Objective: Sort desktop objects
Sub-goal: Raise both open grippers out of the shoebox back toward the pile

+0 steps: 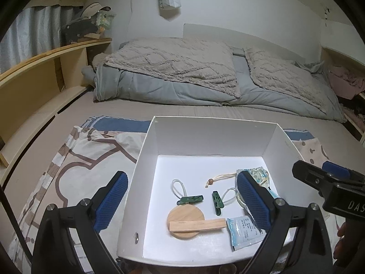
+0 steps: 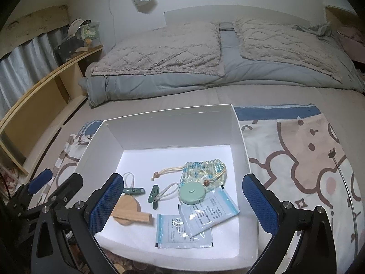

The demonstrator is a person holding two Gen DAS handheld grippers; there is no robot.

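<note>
Right view alone shows the tape (image 2: 191, 193) and 2 sachets (image 2: 208, 212) in the box (image 2: 238, 137); both hand-held grippers, left (image 1: 182, 202) and right (image 2: 184, 203), gape empty above its near rim.

In front of you the white cardboard box (image 2: 237, 137) sits on the cartoon-print cloth (image 2: 296, 150). Inside, the round wooden disc (image 2: 127, 207) lies at the left under the wooden stick (image 2: 134, 217), the green clips (image 2: 153, 195) mid-floor, the beaded drawstring pouch (image 2: 203, 171) behind the round green tape measure (image 2: 192, 193), two sachets (image 2: 182, 230) nearest you.
</note>
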